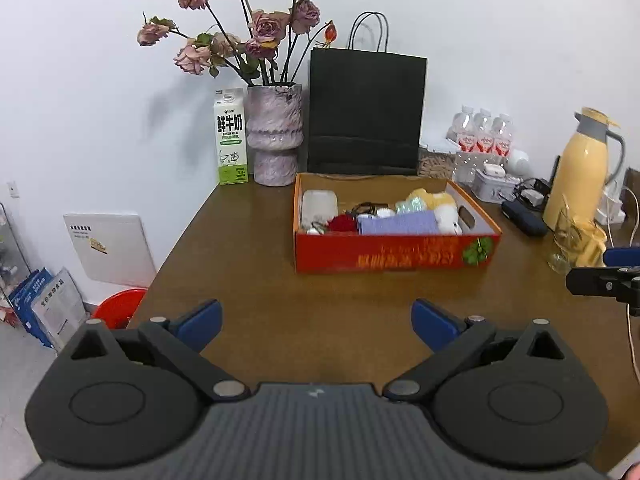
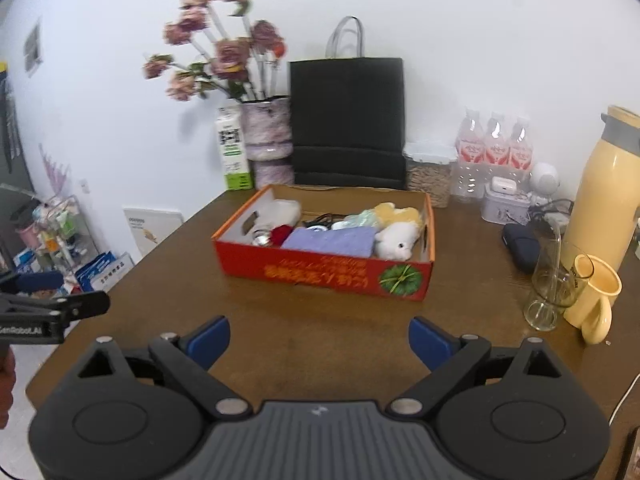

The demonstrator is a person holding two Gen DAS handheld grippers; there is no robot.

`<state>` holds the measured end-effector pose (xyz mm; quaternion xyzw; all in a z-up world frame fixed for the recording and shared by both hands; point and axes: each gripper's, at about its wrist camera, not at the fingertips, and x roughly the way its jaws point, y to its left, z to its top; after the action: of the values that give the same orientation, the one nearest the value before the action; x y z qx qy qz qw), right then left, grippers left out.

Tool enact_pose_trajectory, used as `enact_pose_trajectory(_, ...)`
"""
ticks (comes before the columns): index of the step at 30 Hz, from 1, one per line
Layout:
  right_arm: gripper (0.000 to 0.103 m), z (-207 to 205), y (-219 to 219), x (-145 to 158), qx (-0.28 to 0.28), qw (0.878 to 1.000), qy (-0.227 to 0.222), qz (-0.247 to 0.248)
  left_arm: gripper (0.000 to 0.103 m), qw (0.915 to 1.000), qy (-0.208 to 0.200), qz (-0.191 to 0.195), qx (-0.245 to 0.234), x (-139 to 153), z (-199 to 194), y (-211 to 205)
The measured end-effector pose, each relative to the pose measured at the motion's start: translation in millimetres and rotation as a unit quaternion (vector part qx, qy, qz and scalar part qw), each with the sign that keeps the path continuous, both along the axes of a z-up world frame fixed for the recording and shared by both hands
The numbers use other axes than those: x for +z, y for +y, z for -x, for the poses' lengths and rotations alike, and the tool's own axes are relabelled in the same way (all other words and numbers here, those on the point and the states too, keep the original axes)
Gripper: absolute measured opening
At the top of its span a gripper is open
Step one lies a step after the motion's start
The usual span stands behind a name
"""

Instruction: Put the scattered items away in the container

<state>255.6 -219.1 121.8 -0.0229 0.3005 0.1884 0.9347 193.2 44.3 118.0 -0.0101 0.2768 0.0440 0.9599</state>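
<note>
A red cardboard box (image 1: 394,254) (image 2: 320,272) stands on the brown table, well beyond both grippers. Inside lie a purple cloth (image 1: 398,224) (image 2: 332,242), a white and yellow plush toy (image 1: 438,206) (image 2: 396,240), a red item (image 1: 343,224) (image 2: 280,234) and several small things. My left gripper (image 1: 316,322) is open over bare tabletop, nothing between its blue pads. My right gripper (image 2: 319,342) is open too, with nothing in it. Each gripper shows at the edge of the other's view, the right one (image 1: 604,280) and the left one (image 2: 52,312).
Along the back wall stand a milk carton (image 1: 231,138), a vase of dried roses (image 1: 274,136), a black paper bag (image 1: 366,112) and water bottles (image 1: 484,132). A yellow thermos (image 2: 604,192), a glass (image 2: 554,280) and a yellow mug (image 2: 596,300) crowd the right side. A red bucket (image 1: 118,306) sits below the table's left edge.
</note>
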Motion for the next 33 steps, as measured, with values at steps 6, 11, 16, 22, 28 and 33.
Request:
enact_pose_trajectory(6, 0.099, 59.5, 15.6, -33.3, 0.005, 0.998, -0.032, 0.049, 0.103, 0.9991, 0.021, 0.029, -0.022, -29.8, 43.8, 0.2)
enact_pose_trajectory(11, 0.099, 91.4, 16.5, -57.8, -0.008, 0.999, -0.015, 0.029, 0.103, 0.9968, 0.033, 0.073, -0.006, -52.2, 64.6, 0.0)
enact_pose_trajectory(16, 0.099, 116.7, 16.5, -70.8, -0.035, 0.999, -0.015, 0.007, 0.103, 0.9992, 0.010, 0.038, -0.010, -60.7, 77.4, -22.1)
enact_pose_trajectory(22, 0.100, 118.2, 26.8, -85.8, -0.039, 0.999, -0.009, 0.036, 0.103, 0.9998, 0.017, -0.010, 0.006, -63.5, 85.0, -47.8)
enact_pose_trajectory(28, 0.100, 124.2, 21.2, -78.1, -0.054, 0.998, -0.032, 0.023, 0.103, 0.9995, 0.029, -0.011, 0.003, -61.2, 95.7, -53.0)
enact_pose_trajectory(33, 0.100, 141.4, 12.1, -66.8, -0.055, 0.997, -0.048, -0.013, 0.103, 0.9971, 0.012, 0.053, -0.054, -52.0, 117.3, -38.3)
